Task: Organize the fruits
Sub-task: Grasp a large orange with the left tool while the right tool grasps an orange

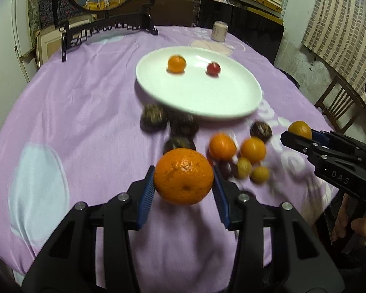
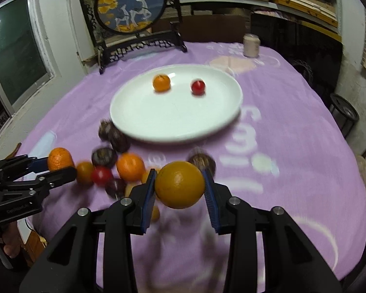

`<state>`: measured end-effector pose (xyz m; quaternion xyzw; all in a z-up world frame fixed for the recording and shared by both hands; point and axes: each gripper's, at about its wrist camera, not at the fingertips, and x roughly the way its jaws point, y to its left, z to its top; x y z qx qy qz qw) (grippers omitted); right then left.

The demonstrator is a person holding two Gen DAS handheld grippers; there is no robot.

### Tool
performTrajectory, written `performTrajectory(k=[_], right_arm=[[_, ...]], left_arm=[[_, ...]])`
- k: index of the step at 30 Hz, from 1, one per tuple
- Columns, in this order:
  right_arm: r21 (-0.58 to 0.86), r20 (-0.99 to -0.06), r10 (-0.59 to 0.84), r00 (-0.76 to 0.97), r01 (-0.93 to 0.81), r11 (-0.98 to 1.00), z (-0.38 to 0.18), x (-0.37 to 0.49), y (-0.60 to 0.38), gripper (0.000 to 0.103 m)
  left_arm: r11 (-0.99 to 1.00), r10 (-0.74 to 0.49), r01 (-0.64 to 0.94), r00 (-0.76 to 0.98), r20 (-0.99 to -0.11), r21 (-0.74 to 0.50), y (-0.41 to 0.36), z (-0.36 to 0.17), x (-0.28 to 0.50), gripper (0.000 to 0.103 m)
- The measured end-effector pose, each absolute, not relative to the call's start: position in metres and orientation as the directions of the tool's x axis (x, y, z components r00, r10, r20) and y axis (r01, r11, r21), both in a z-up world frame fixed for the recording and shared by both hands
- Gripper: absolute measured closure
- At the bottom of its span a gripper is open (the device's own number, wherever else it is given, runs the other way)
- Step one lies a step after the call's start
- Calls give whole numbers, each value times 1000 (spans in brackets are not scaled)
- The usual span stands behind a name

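Note:
My left gripper (image 1: 183,188) is shut on a large orange (image 1: 183,175), held above the purple tablecloth. My right gripper (image 2: 179,190) is shut on a smooth yellow-orange fruit (image 2: 179,184). Each gripper shows in the other view, the right one (image 1: 295,135) and the left one (image 2: 58,166). A white plate (image 1: 207,97) lies mid-table with a small orange (image 1: 176,64) and a red fruit (image 1: 213,68) on it; the plate also shows in the right wrist view (image 2: 158,119). A loose pile of oranges (image 1: 222,145), dark brown fruits (image 1: 152,117) and small yellow fruits (image 1: 242,167) lies in front of the plate.
A round painted screen on a black stand (image 2: 131,7) stands at the table's far left. A pale jar (image 2: 251,45) stands at the far edge. A wooden chair (image 1: 339,105) is at the right, shelves behind.

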<state>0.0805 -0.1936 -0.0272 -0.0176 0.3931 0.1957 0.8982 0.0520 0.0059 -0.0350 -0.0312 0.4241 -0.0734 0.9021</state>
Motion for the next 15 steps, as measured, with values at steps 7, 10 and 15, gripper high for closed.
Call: performTrajectory(k=[7, 10, 15], right_arm=[[91, -697, 342, 630, -396, 914, 0, 160, -164, 65], [41, -729, 277, 626, -364, 930, -12, 209, -153, 65], [54, -792, 228, 567, -306, 950, -48, 260, -158, 65]], left_arm=[[988, -154, 97, 644, -750, -120, 12, 0, 162, 57], [990, -143, 76, 594, -791, -122, 7, -9, 225, 57], [993, -110, 15, 538, -836, -121, 4, -37, 276, 57]])
